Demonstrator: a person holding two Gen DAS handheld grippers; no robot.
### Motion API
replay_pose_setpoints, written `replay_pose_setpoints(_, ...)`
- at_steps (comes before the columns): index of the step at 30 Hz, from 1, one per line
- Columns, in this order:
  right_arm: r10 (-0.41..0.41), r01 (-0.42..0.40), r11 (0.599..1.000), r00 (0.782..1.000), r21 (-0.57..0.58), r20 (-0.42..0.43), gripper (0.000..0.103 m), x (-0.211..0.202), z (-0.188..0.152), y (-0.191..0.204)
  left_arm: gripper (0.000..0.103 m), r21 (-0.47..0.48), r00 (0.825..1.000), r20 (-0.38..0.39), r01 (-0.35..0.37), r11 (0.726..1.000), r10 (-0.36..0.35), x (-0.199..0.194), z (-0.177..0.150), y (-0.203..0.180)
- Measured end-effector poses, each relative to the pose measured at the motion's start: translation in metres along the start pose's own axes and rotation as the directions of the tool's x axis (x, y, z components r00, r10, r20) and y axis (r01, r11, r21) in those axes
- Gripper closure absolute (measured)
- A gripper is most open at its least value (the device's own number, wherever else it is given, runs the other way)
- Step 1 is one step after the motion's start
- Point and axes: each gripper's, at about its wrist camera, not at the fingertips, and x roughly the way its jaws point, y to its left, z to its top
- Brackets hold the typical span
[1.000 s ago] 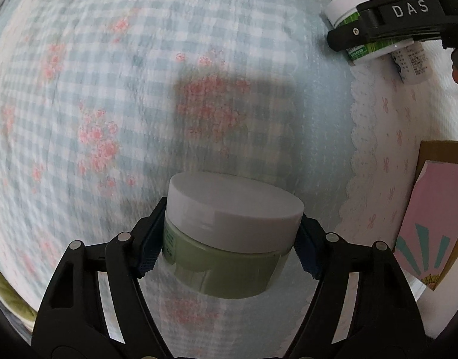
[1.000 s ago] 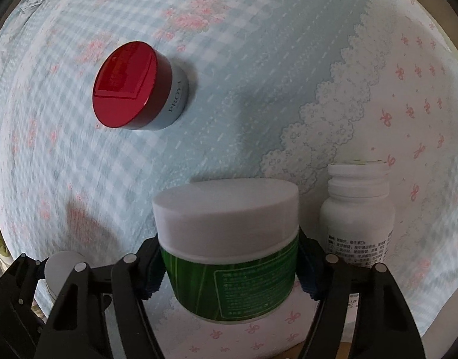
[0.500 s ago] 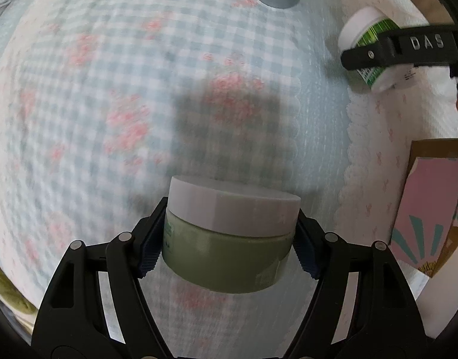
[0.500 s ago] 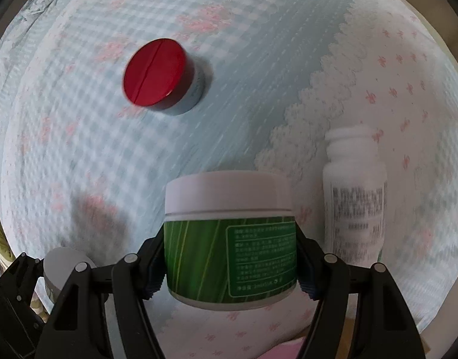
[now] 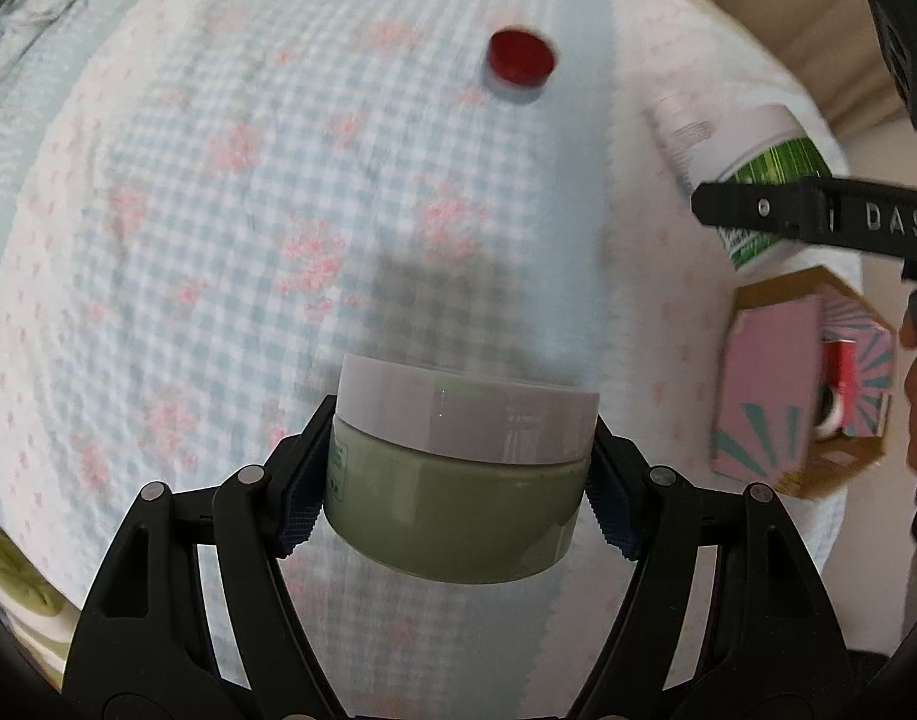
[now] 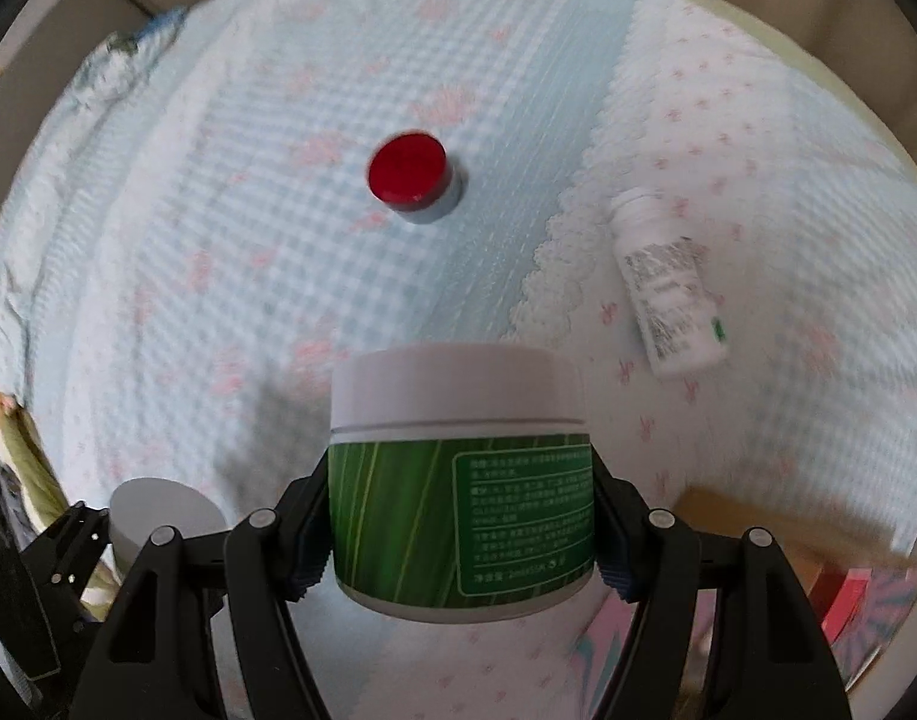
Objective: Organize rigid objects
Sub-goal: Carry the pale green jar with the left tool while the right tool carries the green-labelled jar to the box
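My left gripper is shut on a pale green jar with a white lid, held well above the bedspread. My right gripper is shut on a green-labelled jar with a white lid, also held high; it shows in the left wrist view at the right. A red-lidded jar stands on the checked bedspread, also in the left wrist view. A white pill bottle lies on its side at the right. The pale green jar's lid shows at lower left of the right wrist view.
A pink hexagonal cardboard box with a teal ray pattern sits open at the bed's right edge, with something red and white inside; its corner shows in the right wrist view. A crumpled blue cloth lies at the far left.
Both grippers have risen away from the bedspread with their jars. The red-lidded jar and pill bottle look smaller and farther. The pink box has come more into view.
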Motion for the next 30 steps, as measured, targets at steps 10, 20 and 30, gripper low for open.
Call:
replay_pose_setpoints(10, 0.048, -0.083, 0.979, 0.982, 0.187, 0.184, 0.036, -0.111, -0.061, -0.031, 0.032, 0.12, 0.993, 0.09, 0.066, 0.991, -0.078, -0.074, -0.002, -0.057)
replay_pose_setpoints(20, -0.021, -0.06, 0.938, 0.973, 0.34, 0.231, 0.036, -0.178, -0.151, -0.118, 0.032, 0.21, 0.982, 0.105, 0.135, 0.968, -0.159, -0.112, -0.025, -0.159)
replay_pose_setpoints(30, -0.072, -0.028, 0.872, 0.98, 0.489, 0.183, 0.036, -0.18, -0.232, -0.223, 0.032, 0.306, 0.975, 0.061, 0.184, 0.934, -0.212, -0.1, -0.019, -0.272)
